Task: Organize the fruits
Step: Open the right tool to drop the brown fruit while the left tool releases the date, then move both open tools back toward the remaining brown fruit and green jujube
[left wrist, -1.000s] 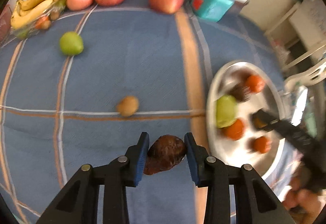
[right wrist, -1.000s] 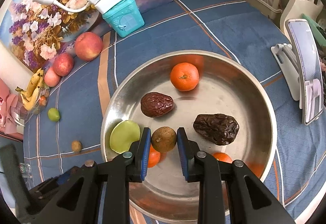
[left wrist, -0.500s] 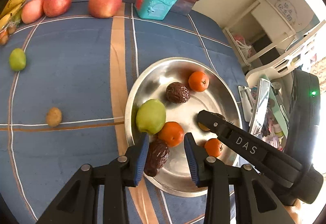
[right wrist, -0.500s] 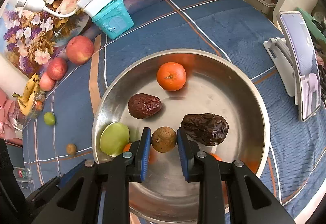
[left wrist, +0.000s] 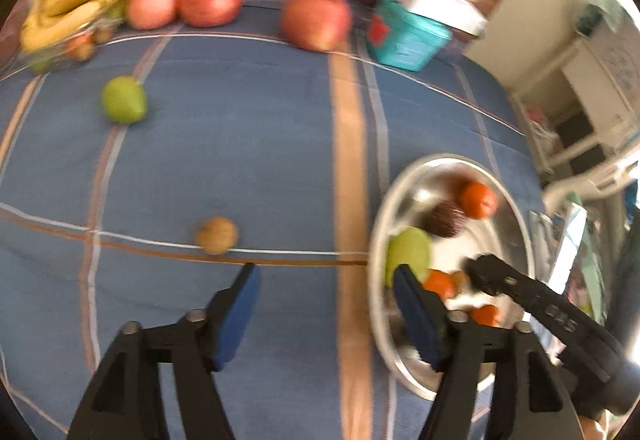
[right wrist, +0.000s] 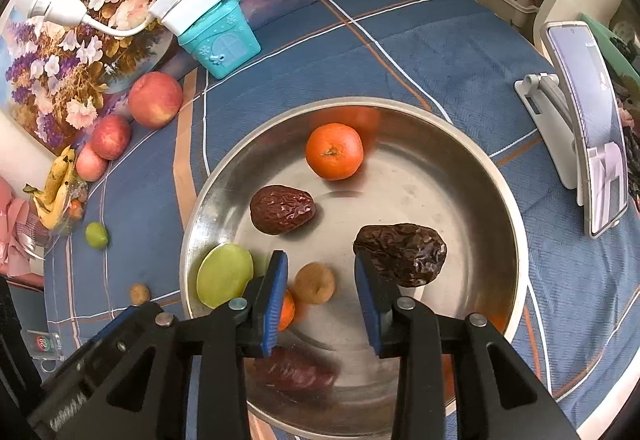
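- Right wrist view: a small brown fruit (right wrist: 314, 284) lies in the steel bowl (right wrist: 472, 143), between the pads of the right gripper (right wrist: 320, 298), whose jaws are opening and not touching it.
- Around it in the bowl sit a tangerine (right wrist: 334, 151), a red date (right wrist: 282, 209), a dark date (right wrist: 404, 254) and a green fruit (right wrist: 225, 275).
- Left wrist view: the left gripper (left wrist: 326, 310) is opening, empty, over the blue cloth (left wrist: 240, 143) beside the bowl.

both grippers (left wrist: 326, 290) (right wrist: 320, 272) point down, jaws opening
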Demonstrator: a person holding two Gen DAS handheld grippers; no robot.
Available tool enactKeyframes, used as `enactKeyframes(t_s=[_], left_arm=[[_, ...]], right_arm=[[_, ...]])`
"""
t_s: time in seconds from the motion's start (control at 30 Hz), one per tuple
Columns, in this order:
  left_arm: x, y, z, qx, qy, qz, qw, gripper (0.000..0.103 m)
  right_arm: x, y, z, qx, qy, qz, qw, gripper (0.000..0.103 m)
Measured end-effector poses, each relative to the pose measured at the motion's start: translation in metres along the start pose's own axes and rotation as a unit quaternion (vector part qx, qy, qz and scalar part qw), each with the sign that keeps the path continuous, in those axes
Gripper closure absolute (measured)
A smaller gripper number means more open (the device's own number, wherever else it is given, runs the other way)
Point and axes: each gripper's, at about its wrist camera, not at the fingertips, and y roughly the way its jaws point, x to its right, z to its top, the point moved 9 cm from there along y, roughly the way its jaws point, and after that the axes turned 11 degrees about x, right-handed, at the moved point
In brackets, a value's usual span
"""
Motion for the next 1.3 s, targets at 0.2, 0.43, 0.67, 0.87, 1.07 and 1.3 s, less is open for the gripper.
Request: enactKeyframes(t_s=[0.2, 0.43, 0.67, 0.87, 1.07, 1.3], left_arm=[[-0.048, -0.001, 0.007, 0.01, -0.025, 0.081, 0.9963, 0.002], [-0.094, -0.012, 0.016, 0.038, -0.047, 0.155, 0.986, 0.0], [-0.112, -0.023, 0.024, 0.056, -0.04, 0.189, 0.9797, 0.0], [-0.109, -0.025, 0.026, 0.06, -0.029, 0.192, 0.9792, 0.0], [-0.108, -0.027, 0.027, 0.058, -0.017, 0.191, 0.9797, 0.0], [-0.121, -0.037, 0.04, 0.068, -0.01, 0.198, 0.9778, 0.0]], right_arm=[[-0.002, 0.001, 0.0, -0.001, -0.011, -0.002, 1.0, 0.047], [-0.01, 0.004, -0.002, -0.001, -0.035, -0.005, 0.999, 0.02], [-0.015, 0.002, -0.001, 0.016, -0.06, -0.013, 0.998, 0.007], [-0.023, 0.0, -0.002, 0.027, -0.076, -0.013, 0.997, 0.007], [-0.03, 0.001, -0.004, 0.032, -0.083, -0.013, 0.996, 0.007], [-0.049, -0.002, -0.004, 0.034, -0.097, 0.005, 0.995, 0.007]])
